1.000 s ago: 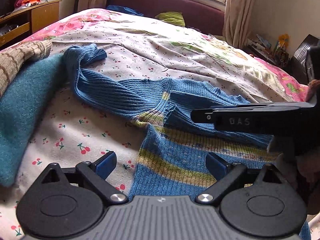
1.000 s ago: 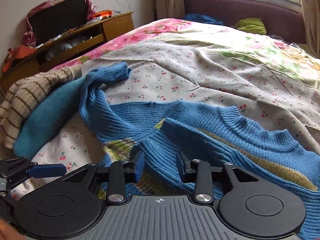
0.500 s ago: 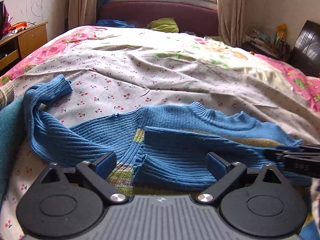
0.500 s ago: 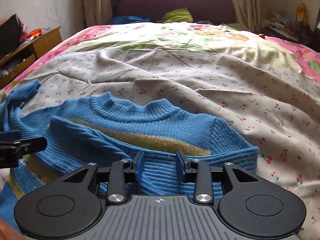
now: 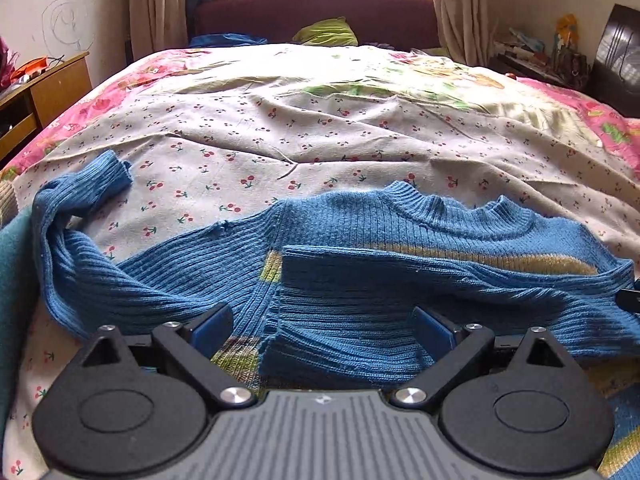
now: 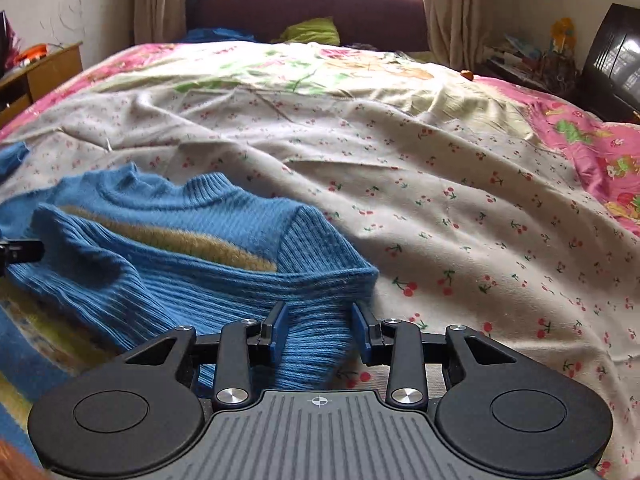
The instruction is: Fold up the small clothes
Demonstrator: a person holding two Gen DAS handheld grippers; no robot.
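A blue ribbed sweater with yellow-green stripes lies on the cherry-print bed sheet, collar away from me. Its right sleeve is folded across the chest; its left sleeve trails out to the far left. My left gripper is open, its blue fingers wide apart over the folded sleeve's cuff. In the right wrist view my right gripper is partly open, with the sweater's folded sleeve fabric bunched between the fingers. The left gripper's tip shows at the left edge there.
A teal garment lies at the bed's left edge. A wooden cabinet stands to the left, a dark headboard and window at the far end, cluttered shelves to the right. A pink floral cover borders the sheet.
Both grippers swung to the right along the sweater. The right one went from the sweater's middle to its right shoulder edge. The left one now faces the folded sleeve and collar.
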